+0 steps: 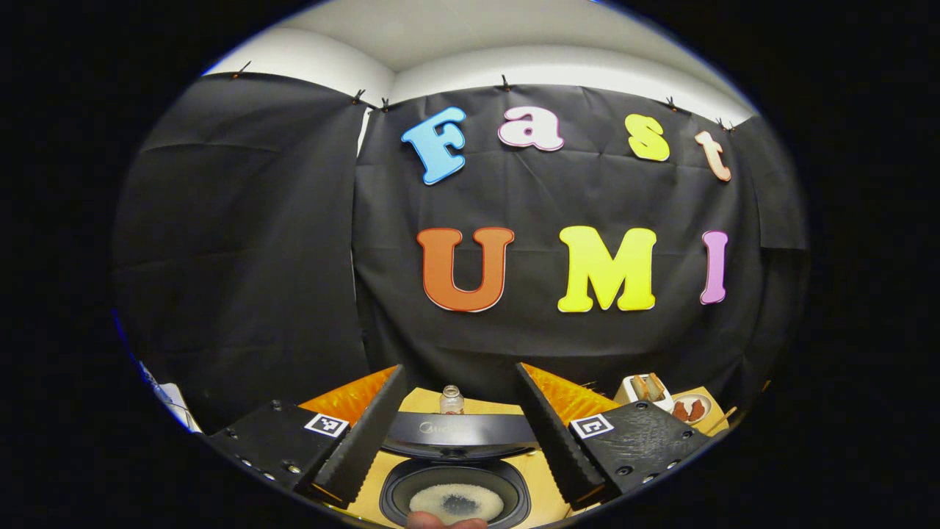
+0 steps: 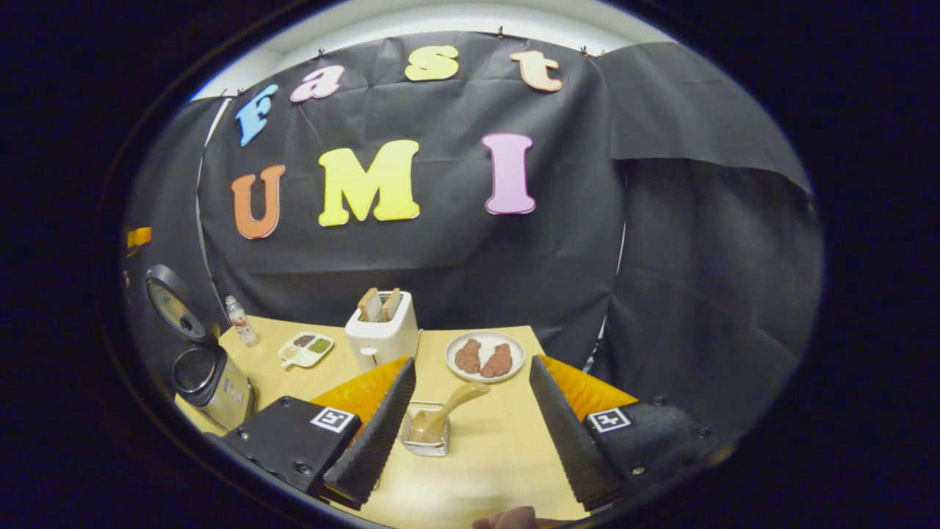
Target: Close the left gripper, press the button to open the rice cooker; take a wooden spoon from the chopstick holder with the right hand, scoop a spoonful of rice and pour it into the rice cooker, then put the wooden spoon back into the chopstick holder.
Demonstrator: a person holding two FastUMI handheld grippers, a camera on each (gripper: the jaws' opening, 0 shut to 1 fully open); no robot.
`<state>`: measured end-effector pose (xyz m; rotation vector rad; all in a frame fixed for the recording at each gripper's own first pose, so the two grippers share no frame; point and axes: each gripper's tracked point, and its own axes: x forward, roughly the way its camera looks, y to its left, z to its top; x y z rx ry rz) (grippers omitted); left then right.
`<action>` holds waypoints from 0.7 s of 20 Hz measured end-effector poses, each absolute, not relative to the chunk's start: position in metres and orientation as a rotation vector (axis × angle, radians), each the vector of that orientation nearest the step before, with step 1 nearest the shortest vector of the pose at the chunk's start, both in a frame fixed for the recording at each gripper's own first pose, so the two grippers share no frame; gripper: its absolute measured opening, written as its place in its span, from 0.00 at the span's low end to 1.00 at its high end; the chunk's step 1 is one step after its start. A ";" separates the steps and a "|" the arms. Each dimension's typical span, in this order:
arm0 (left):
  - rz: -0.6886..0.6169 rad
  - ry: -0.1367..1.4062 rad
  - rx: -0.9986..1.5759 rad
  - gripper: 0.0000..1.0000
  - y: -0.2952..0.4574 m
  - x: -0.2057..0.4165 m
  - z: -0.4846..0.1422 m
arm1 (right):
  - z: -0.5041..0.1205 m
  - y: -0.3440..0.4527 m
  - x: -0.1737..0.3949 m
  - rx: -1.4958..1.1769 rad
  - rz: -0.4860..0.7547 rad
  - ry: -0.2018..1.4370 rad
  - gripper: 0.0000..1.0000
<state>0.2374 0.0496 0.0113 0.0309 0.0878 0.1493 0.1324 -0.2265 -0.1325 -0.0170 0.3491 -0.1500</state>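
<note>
While both grippers hang released, left gripper (image 1: 459, 422) above open cooker (image 1: 455, 492) holding rice (image 1: 455, 502); right gripper (image 2: 470, 422) near spoon (image 2: 448, 411) in holder (image 2: 426, 439).

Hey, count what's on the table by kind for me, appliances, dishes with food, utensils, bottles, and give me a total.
Appliances: 2, the open rice cooker and the toaster.
Dishes with food: 2, the plate of meat and the divided tray.
Utensils: 1, the wooden spoon in its chopstick holder.
Bottles: 1, the small bottle.
Total: 6, holder left out.
</note>
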 end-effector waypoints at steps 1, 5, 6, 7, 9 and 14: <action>0.154 0.110 0.027 0.94 0.053 0.243 0.006 | -0.134 -0.228 0.123 -0.015 -0.156 0.353 1.00; 0.179 0.225 0.001 0.95 0.067 0.258 -0.019 | -0.150 -0.233 0.093 0.009 -0.185 0.382 1.00; 0.185 0.257 0.000 0.95 0.069 0.258 -0.025 | -0.154 -0.232 0.089 0.024 -0.186 0.389 1.00; 0.192 0.300 0.003 0.94 0.074 0.254 -0.035 | -0.156 -0.230 0.087 0.041 -0.185 0.392 1.00; 0.195 0.330 0.018 0.95 0.075 0.249 -0.040 | -0.156 -0.228 0.089 0.071 -0.186 0.379 1.00; 0.194 0.463 0.004 0.97 0.069 0.223 -0.059 | -0.165 -0.198 0.112 0.121 -0.090 0.374 1.00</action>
